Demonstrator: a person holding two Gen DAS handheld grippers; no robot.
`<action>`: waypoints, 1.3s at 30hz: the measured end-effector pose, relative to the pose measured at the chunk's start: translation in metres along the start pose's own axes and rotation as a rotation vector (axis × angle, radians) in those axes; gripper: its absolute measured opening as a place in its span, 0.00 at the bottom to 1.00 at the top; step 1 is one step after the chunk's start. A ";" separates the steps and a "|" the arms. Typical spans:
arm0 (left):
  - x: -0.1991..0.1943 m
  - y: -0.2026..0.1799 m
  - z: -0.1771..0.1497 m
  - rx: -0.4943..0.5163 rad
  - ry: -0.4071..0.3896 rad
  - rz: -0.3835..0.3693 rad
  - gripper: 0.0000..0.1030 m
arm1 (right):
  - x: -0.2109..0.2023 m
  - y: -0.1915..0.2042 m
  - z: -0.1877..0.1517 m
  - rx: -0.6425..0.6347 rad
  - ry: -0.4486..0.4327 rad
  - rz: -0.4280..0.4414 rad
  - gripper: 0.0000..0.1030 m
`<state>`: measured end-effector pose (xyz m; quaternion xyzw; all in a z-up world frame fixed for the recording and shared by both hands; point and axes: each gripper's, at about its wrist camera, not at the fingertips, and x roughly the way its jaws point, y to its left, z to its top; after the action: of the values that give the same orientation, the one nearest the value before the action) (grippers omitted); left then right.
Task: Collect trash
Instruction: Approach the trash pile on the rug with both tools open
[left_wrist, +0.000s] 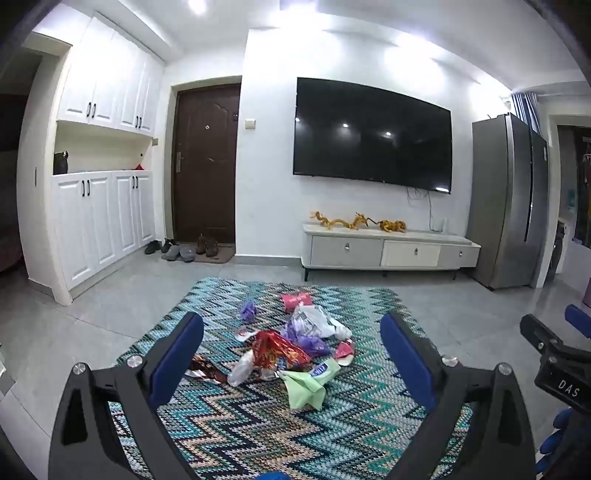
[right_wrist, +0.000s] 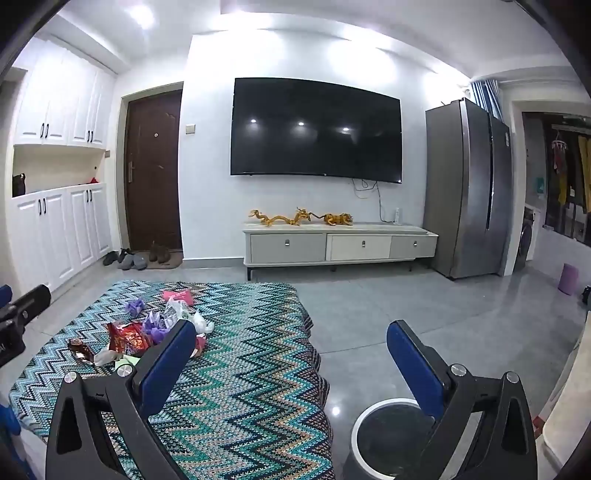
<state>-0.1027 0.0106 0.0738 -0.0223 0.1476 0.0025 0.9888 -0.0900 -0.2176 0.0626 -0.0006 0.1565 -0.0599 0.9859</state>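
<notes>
Crumpled plastic wrappers and bags (left_wrist: 291, 350): heaped on zigzag-knit teal cloth (left_wrist: 258, 424). Left gripper (left_wrist: 291, 365): spread wide, empty. Right gripper (right_wrist: 291, 365): likewise. White-rimmed round bin (right_wrist: 384, 432): beside cloth edge, lower right.

Right tool (right_wrist: 291, 347) gapes wide above the zigzag cloth (right_wrist: 251, 369). Wrappers (right_wrist: 129, 338) lie heaped to its left; a white-rimmed bin (right_wrist: 360, 421) stands on the floor below.

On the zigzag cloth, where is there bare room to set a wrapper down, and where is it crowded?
Free: the near stretch of the zigzag cloth between the trash pile and the camera, and its right side toward the bin. Crowded: the cloth's middle to far part, where wrappers and bags overlap.
</notes>
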 end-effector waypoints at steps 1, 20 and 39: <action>-0.002 0.002 0.002 0.001 -0.010 0.007 0.94 | -0.002 -0.001 0.001 0.002 -0.007 -0.003 1.00; 0.013 0.047 0.007 -0.025 -0.045 0.164 1.00 | -0.011 -0.050 0.005 0.153 -0.140 0.013 1.00; 0.098 0.174 -0.026 -0.125 0.214 0.311 1.00 | 0.081 -0.027 -0.020 0.045 0.065 0.113 1.00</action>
<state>-0.0188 0.1828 0.0127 -0.0607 0.2532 0.1619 0.9518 -0.0232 -0.2538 0.0190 0.0322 0.1867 -0.0078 0.9819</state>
